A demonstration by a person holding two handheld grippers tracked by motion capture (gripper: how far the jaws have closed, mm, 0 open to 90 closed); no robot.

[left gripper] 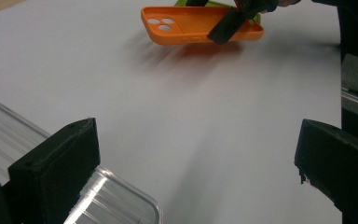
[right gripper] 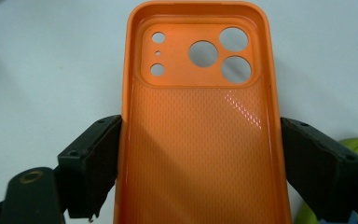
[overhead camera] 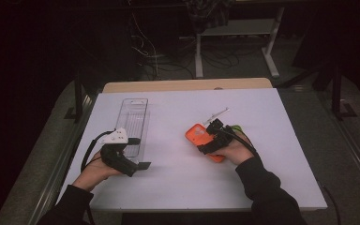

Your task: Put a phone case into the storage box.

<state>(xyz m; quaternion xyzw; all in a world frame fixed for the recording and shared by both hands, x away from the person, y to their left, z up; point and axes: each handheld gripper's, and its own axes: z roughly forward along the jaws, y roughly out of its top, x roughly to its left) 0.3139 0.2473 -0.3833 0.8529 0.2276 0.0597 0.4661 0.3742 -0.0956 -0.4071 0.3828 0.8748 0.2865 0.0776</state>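
White worktop (overhead camera: pixel 178 178), clear plastic tray (overhead camera: pixel 133 123) at left by the left hand-held gripper (overhead camera: pixel 138 157), jaws wide, nothing in them. Orange phone case (right gripper: pixel 200 140), textured inside, camera cutouts, clamped by its long edges in right hand-held gripper (right gripper: pixel 200 168), lifted off worktop

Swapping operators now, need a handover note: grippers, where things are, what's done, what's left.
Right gripper: shut on the orange case, jaws on its long sides, open face up. In the left gripper view the case looks lifted off the white table, with a shadow beneath it.
Left gripper: open, nothing held, one jaw over the near end of the clear tray.
Green thing: on the table beside the case; cannot tell what it is.
Done: case gripped and raised.
Left: probably carry the case to the tray and set it in; that destination is my guess.
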